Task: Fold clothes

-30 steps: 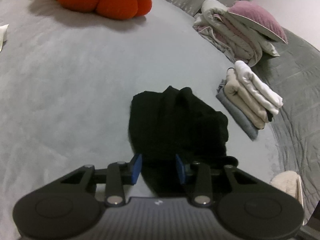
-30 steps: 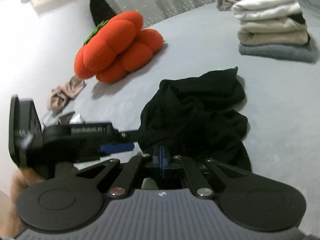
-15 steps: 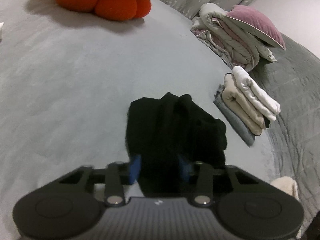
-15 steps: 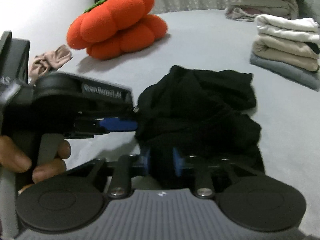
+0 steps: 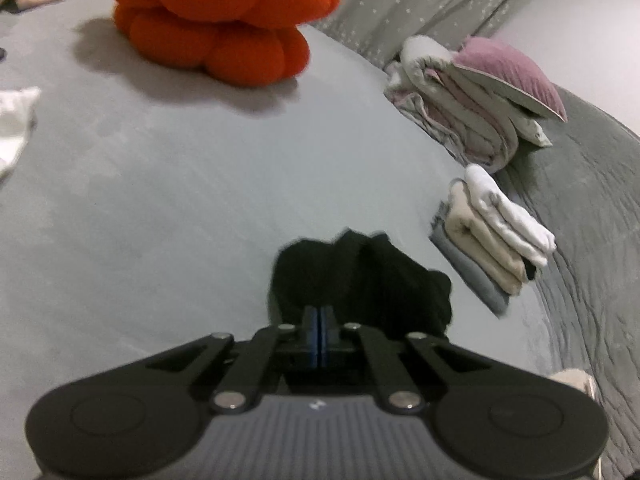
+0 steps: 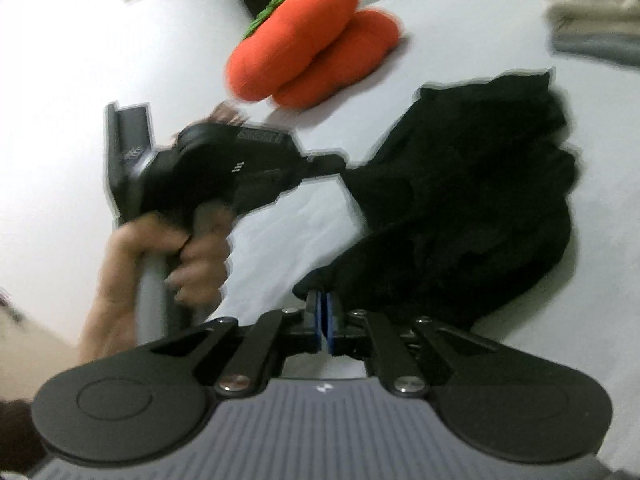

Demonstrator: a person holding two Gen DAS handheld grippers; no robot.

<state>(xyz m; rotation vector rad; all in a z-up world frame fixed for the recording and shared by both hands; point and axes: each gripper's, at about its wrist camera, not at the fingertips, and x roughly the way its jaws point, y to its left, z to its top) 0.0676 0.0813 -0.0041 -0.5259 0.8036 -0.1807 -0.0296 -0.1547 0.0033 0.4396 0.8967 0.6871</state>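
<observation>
A crumpled black garment (image 5: 360,280) lies on the grey bed and hangs from both grippers. My left gripper (image 5: 320,320) is shut on the garment's near edge, its blue pads pressed together. In the right wrist view the same black garment (image 6: 480,200) spreads to the right, and my right gripper (image 6: 324,312) is shut on a corner of it. The left gripper (image 6: 336,166), held by a hand (image 6: 168,256), grips the cloth's left edge there. That view is blurred by motion.
An orange pumpkin-shaped cushion (image 5: 216,20) sits at the back of the bed (image 5: 160,200). A stack of folded clothes (image 5: 496,232) lies to the right, with folded bedding and a pink pillow (image 5: 496,84) behind it. A white cloth (image 5: 16,120) lies at the left edge.
Both grippers have closed on the black garment: the left from open, the right after briefly opening. The garment is lifted and pulled toward me, and the right view has tilted.
</observation>
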